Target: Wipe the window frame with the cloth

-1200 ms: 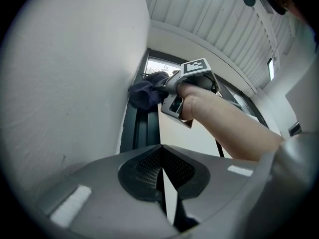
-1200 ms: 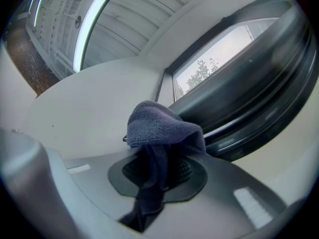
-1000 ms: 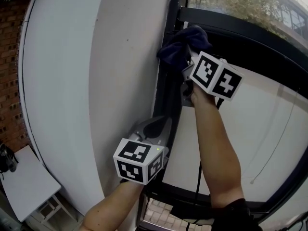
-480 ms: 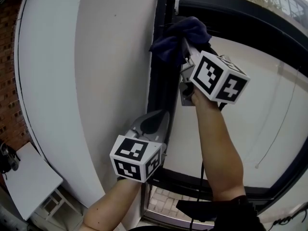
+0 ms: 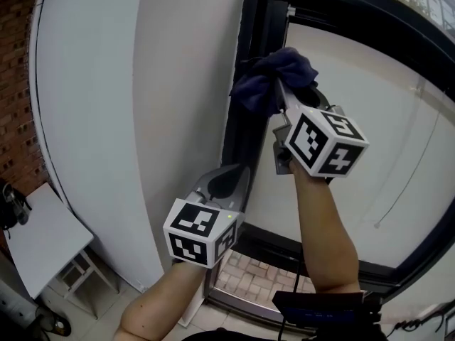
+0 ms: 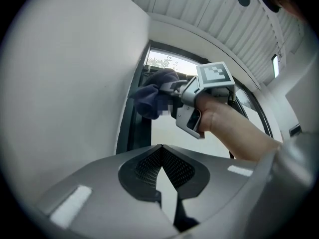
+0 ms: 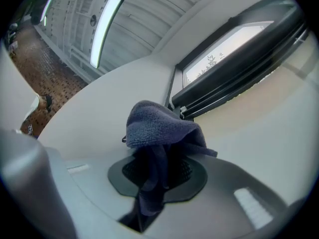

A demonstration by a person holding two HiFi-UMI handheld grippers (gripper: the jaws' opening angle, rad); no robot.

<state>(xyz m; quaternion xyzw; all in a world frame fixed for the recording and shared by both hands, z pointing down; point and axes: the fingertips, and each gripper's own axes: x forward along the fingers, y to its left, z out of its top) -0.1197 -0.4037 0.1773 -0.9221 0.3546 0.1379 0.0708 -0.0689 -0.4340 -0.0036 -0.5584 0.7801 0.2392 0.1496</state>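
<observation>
A dark blue cloth (image 5: 274, 79) is bunched in my right gripper (image 5: 279, 94), which is shut on it and presses it against the black window frame (image 5: 245, 69) where the upright meets the white wall. The right gripper view has the cloth (image 7: 159, 136) hanging between the jaws, with the frame (image 7: 239, 68) just beyond. My left gripper (image 5: 231, 183) is lower down beside the same upright, its jaws shut with nothing between them. From the left gripper view (image 6: 160, 164) the cloth (image 6: 152, 96) and the right gripper (image 6: 172, 97) show above.
A curved white wall (image 5: 106, 119) stands left of the frame. The window pane (image 5: 370, 133) lies to the right, with a thin cord (image 5: 405, 183) hanging across it. Below are a brick floor (image 5: 256, 283) and a small white table (image 5: 43, 247).
My right gripper and the cloth have slid down along the black upright. The left gripper has stayed in about the same place.
</observation>
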